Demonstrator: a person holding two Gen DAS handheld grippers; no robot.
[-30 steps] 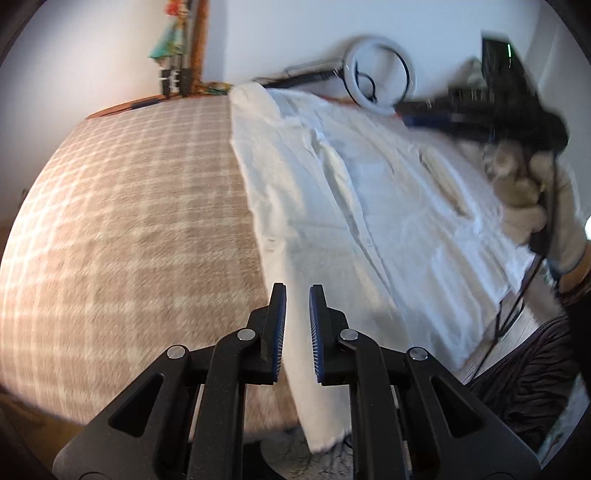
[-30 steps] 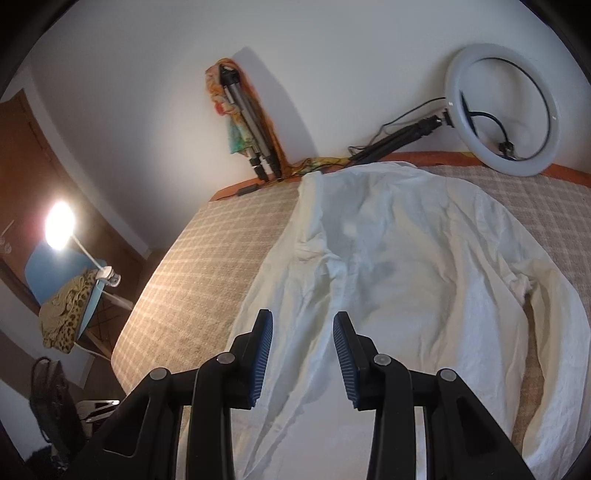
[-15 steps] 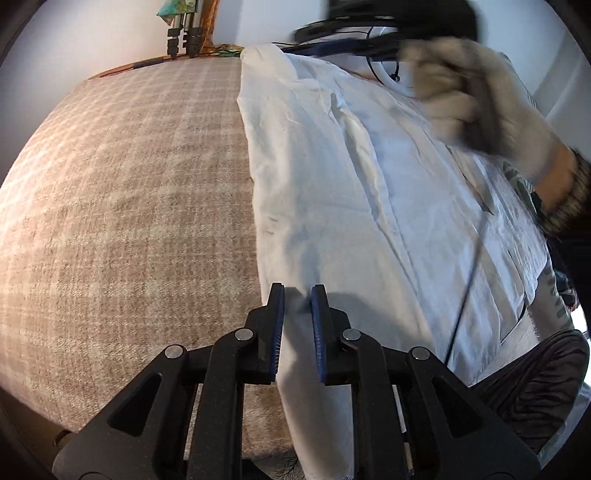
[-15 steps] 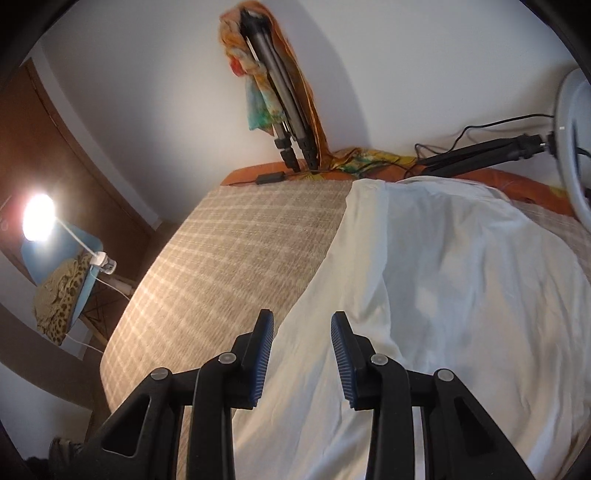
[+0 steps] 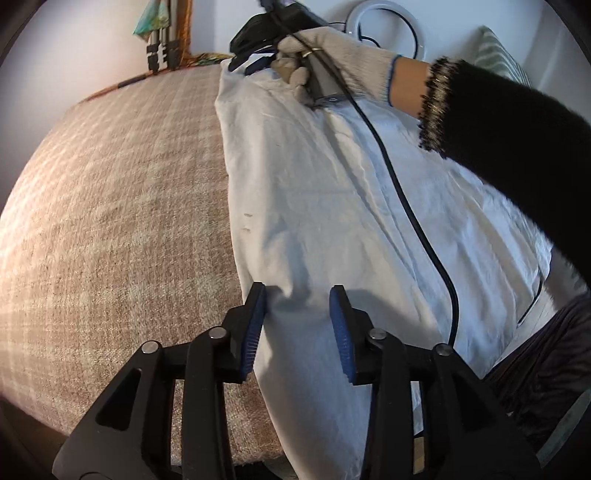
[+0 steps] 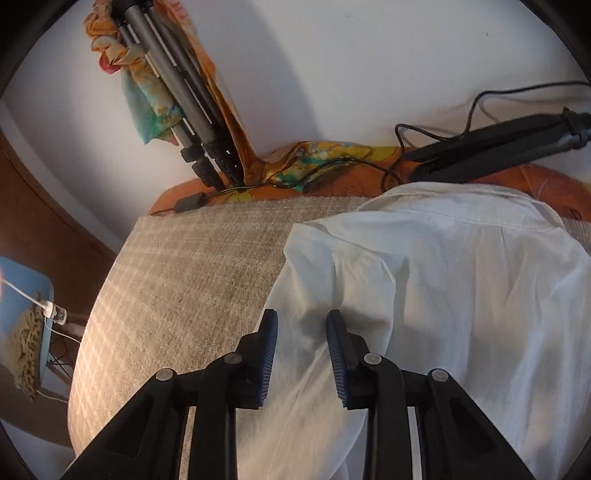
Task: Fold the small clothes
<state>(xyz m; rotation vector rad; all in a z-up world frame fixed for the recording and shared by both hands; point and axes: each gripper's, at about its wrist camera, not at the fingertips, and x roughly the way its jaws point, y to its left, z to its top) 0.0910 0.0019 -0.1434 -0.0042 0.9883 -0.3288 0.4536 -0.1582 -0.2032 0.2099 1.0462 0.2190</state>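
A white shirt (image 5: 332, 221) lies spread flat on a beige plaid blanket (image 5: 110, 221). My left gripper (image 5: 298, 295) hovers low over the shirt's left edge near the front of the bed. Its jaws are opening, and the cloth edge lies between the blue pads (image 5: 255, 325) without being pinched. My right gripper (image 6: 302, 321) is at the shirt's (image 6: 443, 295) far left shoulder, by the collar. Its jaws are closing with a raised fold of cloth between them, and the pads stand clear of it. In the left wrist view a gloved hand (image 5: 332, 51) holds that gripper.
A black cable (image 5: 406, 206) trails from the right gripper across the shirt. Against the wall stand a tripod (image 6: 177, 92) draped with a colourful cloth, a ring light (image 5: 384, 22) and its black stand (image 6: 498, 144). A blue chair (image 6: 22, 295) sits beyond the bed's left edge.
The left jaws have spread much wider and sunk a little toward the shirt's edge. The right gripper has swept across and down to the far left shoulder, with its jaws slightly narrower.
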